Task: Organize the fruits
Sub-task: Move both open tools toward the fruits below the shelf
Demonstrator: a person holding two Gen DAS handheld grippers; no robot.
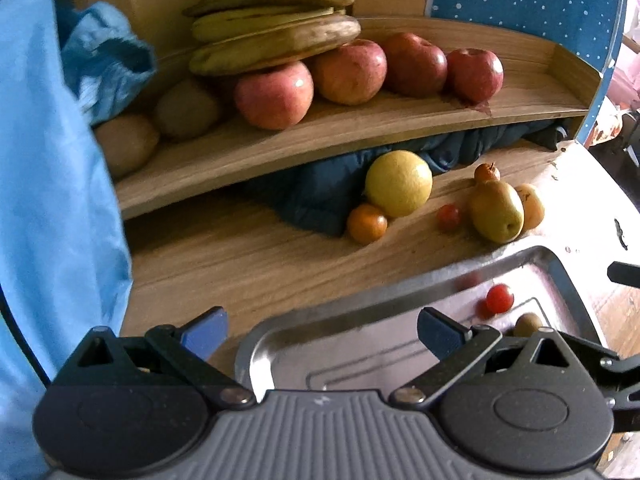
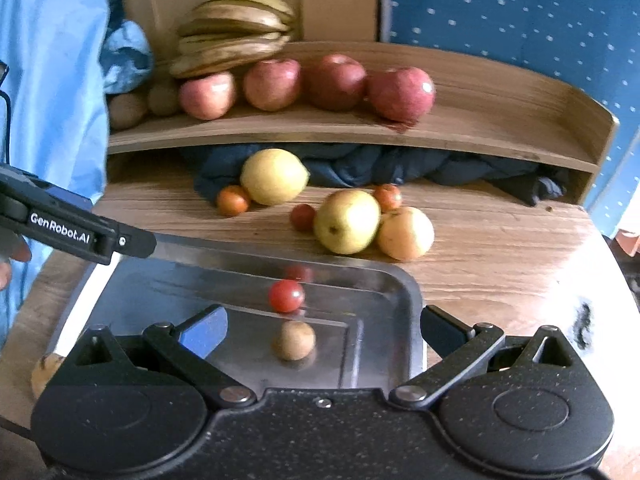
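**Both grippers empty over the tray**

Spread wide and holding nothing, the right gripper [image 2: 320, 332] and left gripper [image 1: 322, 330] are poised over the steel tray [image 2: 400, 280]. Inside it a cherry tomato [image 2: 286, 295] is seen: light, slippery, easily crushed, best pinched gently across its middle.

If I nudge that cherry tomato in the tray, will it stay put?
Probably not: the cherry tomato is round and sits loose on the smooth metal tray, so it likely rolls. Its glossy skin may slip, and hard squeezing could burst it.

Tray [image 2: 372, 280] is shiny smooth metal; table [image 2: 500, 240] grained wood; cloth [image 2: 360, 168] matt dark fabric.
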